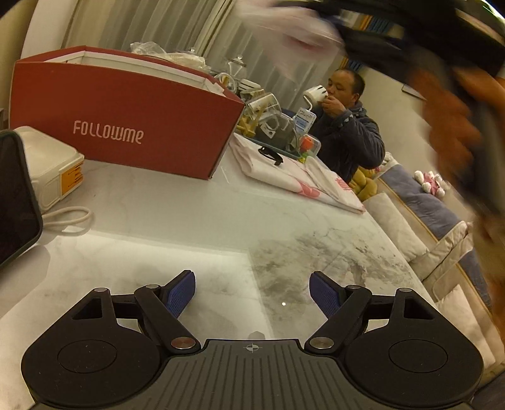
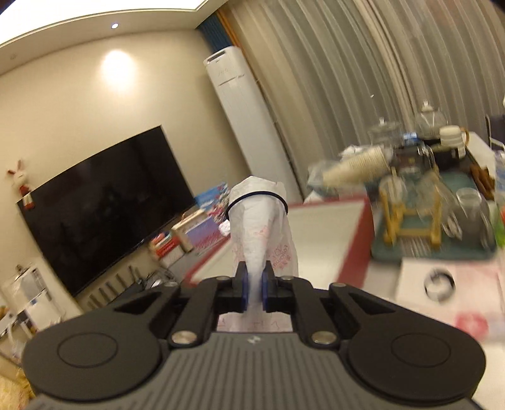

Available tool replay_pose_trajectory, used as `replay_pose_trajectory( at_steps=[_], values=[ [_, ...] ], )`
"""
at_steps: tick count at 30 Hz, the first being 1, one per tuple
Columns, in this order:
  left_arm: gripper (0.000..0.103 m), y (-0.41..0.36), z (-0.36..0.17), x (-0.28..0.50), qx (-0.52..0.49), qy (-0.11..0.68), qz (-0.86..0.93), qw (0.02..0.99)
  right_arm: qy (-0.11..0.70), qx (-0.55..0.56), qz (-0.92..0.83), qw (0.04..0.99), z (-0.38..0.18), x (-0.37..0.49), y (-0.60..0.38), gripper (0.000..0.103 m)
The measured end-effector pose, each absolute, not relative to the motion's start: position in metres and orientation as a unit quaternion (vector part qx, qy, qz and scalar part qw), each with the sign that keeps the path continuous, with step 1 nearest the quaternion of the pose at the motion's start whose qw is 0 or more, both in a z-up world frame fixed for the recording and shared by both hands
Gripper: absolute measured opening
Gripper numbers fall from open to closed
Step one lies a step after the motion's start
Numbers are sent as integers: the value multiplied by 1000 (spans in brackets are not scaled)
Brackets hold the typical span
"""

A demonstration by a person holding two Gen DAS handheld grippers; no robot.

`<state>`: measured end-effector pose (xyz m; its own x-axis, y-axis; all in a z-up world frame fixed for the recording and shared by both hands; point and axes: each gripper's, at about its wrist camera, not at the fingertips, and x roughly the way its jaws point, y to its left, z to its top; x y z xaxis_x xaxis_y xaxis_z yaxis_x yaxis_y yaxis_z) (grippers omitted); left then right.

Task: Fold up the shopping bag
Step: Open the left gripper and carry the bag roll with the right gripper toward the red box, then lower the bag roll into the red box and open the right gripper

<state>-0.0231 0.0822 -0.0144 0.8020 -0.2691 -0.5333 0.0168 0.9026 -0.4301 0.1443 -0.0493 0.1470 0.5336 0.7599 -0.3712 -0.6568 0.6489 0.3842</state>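
My right gripper is shut on the lower end of a white shopping bag with pink print. The bag is bunched into a roll, has a black elastic band round its top, and is held up in the air. In the left wrist view that bag is a white blur at the top, beside a blurred hand. My left gripper is open just above the marble table, its blue pads holding nothing.
A red box stands at the back left. Folded white-and-pink bags with a black band lie beyond. A tray of glassware, a white container, a seated person drinking, and sofa cushions on the right.
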Motion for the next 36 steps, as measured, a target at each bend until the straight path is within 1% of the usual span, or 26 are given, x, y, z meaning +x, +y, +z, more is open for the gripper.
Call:
replay_pose_trajectory(
  at_steps=[2, 6, 7, 8, 9, 10, 11, 13, 14, 15, 17, 18, 19, 24, 25, 26, 27, 28, 30, 31, 32, 33, 35, 36],
  values=[
    [80, 86, -15, -31, -215, 303, -79, 925, 273, 83, 383, 878, 141, 181, -13, 8],
    [81, 98, -19, -47, -220, 296, -73, 927, 345, 78, 328, 876, 94, 237, 31, 8],
    [81, 101, -19, -49, -222, 294, -72, 927, 368, 86, 319, 869, 81, 245, 35, 8],
    [81, 104, -20, -51, -224, 292, -72, 927, 381, 87, 317, 864, 71, 248, 38, 4],
    [80, 106, -20, -51, -222, 293, -71, 927, 376, 69, 321, 866, 68, 243, 42, 7],
    [80, 108, -19, -50, -220, 295, -69, 927, 378, 45, 318, 869, 69, 239, 46, 8],
    [81, 108, -18, -49, -218, 297, -69, 927, 387, 29, 313, 867, 71, 234, 50, 11],
    [81, 106, -16, -45, -212, 299, -69, 928, 405, 3, 306, 862, 75, 225, 56, 21],
    [81, 106, -15, -45, -214, 299, -72, 927, 411, -9, 307, 858, 79, 219, 58, 24],
    [81, 107, -14, -45, -218, 299, -76, 926, 416, -16, 310, 855, 81, 215, 58, 26],
    [81, 108, -9, -45, -212, 295, -78, 929, 427, -17, 310, 849, 82, 206, 55, 26],
    [81, 108, -6, -45, -208, 292, -78, 930, 427, -16, 301, 852, 85, 202, 50, 30],
    [81, 108, -3, -45, -204, 290, -78, 932, 433, -17, 283, 856, 85, 201, 47, 44],
    [81, 111, 16, -43, -180, 272, -72, 942, 447, 8, 293, 845, 95, 197, 21, 45],
    [81, 112, 25, -41, -171, 262, -64, 948, 445, 8, 287, 848, 97, 195, 18, 49],
    [81, 114, 36, -39, -161, 250, -53, 953, 440, 12, 292, 849, 98, 194, 16, 50],
    [81, 117, 46, -34, -154, 239, -39, 958, 428, 10, 296, 854, 100, 191, 14, 55],
    [81, 120, 56, -29, -146, 228, -25, 962, 414, 7, 299, 860, 101, 189, 13, 57],
    [81, 129, 72, -13, -136, 231, 11, 963, 382, -1, 297, 875, 105, 183, 12, 59],
    [81, 133, 79, -4, -134, 235, 26, 962, 373, 2, 294, 880, 109, 180, 10, 67],
    [81, 138, 84, 6, -133, 241, 40, 961, 367, 8, 292, 883, 112, 178, 9, 72],
    [81, 142, 90, 17, -127, 246, 54, 959, 363, 13, 299, 882, 115, 178, 9, 76],
    [81, 148, 101, 39, -105, 258, 80, 957, 360, 9, 309, 880, 120, 176, 13, 79],
    [81, 150, 105, 50, -85, 264, 94, 956, 360, 5, 310, 880, 122, 175, 16, 84]
  ],
)
